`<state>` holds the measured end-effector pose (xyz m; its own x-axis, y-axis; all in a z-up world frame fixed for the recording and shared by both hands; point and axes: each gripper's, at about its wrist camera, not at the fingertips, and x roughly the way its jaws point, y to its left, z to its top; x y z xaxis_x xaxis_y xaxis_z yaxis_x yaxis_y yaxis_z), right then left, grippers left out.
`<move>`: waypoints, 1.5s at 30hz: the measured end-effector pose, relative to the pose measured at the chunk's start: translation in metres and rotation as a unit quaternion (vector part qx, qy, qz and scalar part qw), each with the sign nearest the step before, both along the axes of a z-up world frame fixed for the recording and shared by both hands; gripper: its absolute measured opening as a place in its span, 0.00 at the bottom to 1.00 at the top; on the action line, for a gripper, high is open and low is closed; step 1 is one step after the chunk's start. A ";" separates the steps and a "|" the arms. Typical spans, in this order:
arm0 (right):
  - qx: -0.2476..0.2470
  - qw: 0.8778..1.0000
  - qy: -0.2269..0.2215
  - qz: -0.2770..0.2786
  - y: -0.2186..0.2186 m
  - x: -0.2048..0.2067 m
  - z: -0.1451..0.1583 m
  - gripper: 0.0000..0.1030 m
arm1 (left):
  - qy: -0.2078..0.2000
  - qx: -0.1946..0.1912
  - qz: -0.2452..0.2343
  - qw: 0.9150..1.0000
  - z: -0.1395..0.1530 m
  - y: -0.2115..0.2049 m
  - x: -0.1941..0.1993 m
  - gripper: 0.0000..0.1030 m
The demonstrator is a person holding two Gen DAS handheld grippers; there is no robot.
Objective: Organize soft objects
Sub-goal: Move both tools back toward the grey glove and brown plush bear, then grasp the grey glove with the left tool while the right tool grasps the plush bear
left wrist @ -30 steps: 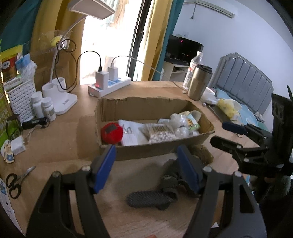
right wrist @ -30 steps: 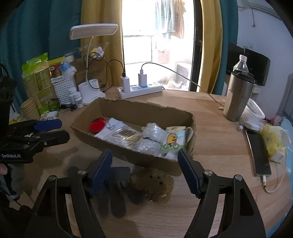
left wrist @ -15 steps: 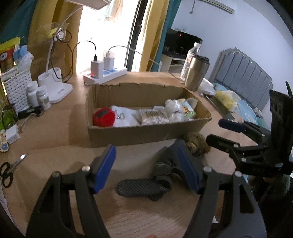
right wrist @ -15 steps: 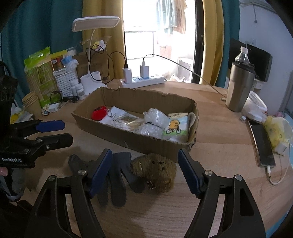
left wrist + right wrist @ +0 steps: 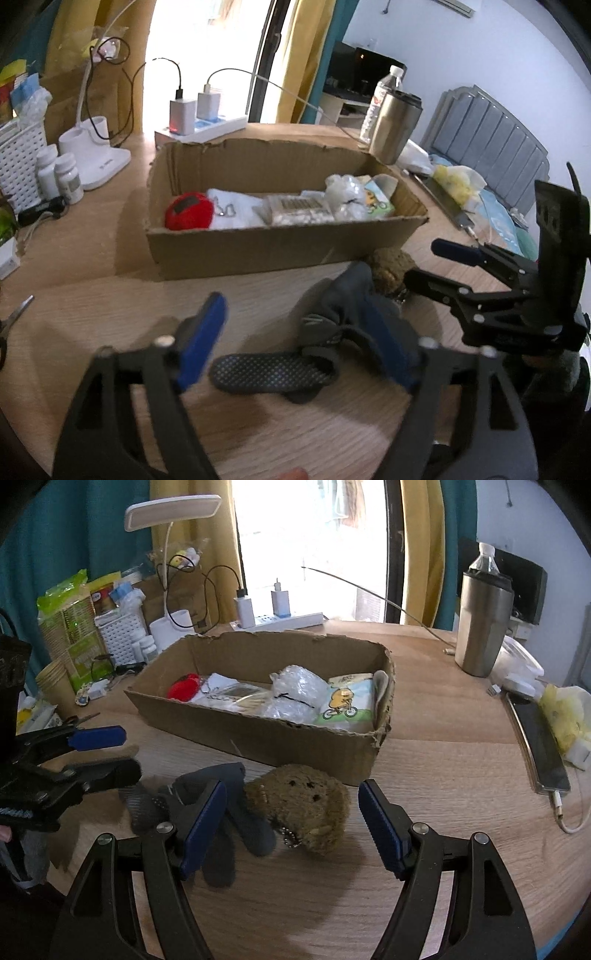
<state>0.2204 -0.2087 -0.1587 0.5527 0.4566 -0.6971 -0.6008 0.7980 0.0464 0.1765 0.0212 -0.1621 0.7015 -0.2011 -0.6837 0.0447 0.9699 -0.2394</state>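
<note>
Left claw point(image 5: 295, 339) opening above dark gloves point(image 5: 280, 369) on worktop point(image 5: 92, 295); right claw point(image 5: 291, 812) apart over brown plush toy point(image 5: 303, 808), gripping nothing.

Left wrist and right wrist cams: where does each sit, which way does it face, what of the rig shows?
Left wrist: on the left tongs, angled down at the dark grey glove on the wooden table; its jaws are opening, nothing gripped; the right tongs show at right.
Right wrist: on the right tongs, angled down at the brown plush toy; the left tongs show at left.
Shared: glove, plush, open cardboard box.
</note>
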 end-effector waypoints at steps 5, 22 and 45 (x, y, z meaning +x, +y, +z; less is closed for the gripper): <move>-0.003 1.000 0.008 -0.004 0.001 0.006 -0.006 0.75 | 0.001 -0.004 -0.005 1.000 -0.005 -0.001 0.004 0.85; 0.004 0.999 0.043 0.001 0.009 0.026 -0.027 0.75 | 0.030 0.007 -0.015 0.999 -0.019 -0.010 0.016 0.85; 0.044 0.998 0.038 -0.004 -0.029 0.022 -0.021 0.64 | 0.044 0.078 -0.055 0.995 -0.030 -0.056 0.027 0.84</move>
<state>0.2428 -0.2381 -0.1800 0.5041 0.5138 -0.6942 -0.5857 0.7941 0.1624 0.2034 -0.0353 -0.1924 0.6176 -0.1600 -0.7701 0.1373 0.9860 -0.0947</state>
